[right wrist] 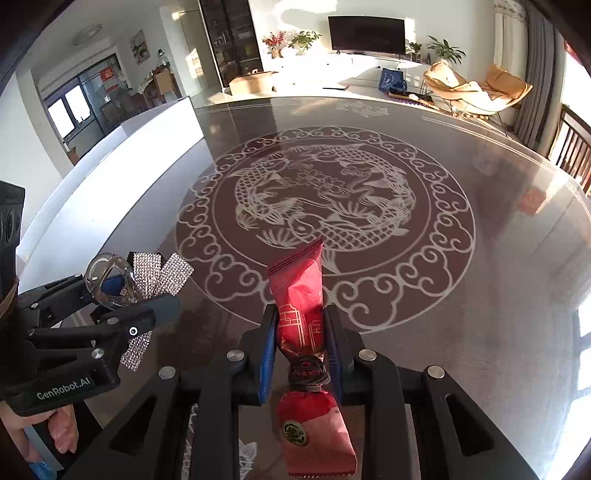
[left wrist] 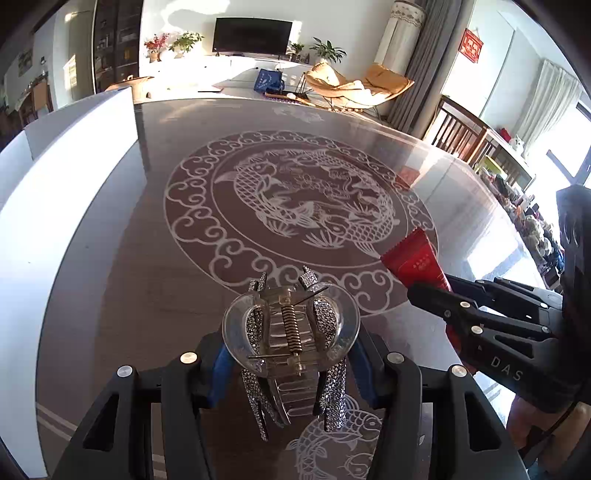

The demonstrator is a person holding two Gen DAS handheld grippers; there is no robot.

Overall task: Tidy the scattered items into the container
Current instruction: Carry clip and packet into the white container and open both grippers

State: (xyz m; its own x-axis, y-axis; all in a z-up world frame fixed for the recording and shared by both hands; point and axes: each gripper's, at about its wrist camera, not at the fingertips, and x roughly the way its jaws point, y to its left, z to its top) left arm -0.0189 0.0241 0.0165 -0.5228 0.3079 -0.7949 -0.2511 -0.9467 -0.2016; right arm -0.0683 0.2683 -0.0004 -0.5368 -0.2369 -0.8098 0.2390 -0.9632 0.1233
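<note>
— Sunlit living room, glass table (left wrist: 147,258) with a fish motif. What's held?
— Left gripper (left wrist: 291,369) clamps a clear rhinestone hair claw (left wrist: 291,332); right gripper (right wrist: 301,354) pinches a red tied snack packet (right wrist: 301,306), both lifted above the tabletop.

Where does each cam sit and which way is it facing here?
Left wrist: sits on the left gripper, looking forward and down over the table; its own fingers clamp a hair clip; the right gripper enters from the right.
Right wrist: sits on the right gripper, same forward-down look; its fingers pinch a red packet; the left gripper and a hand show at left.
Shared: the fish pattern on the table, the TV at the far wall, both grippers.
</note>
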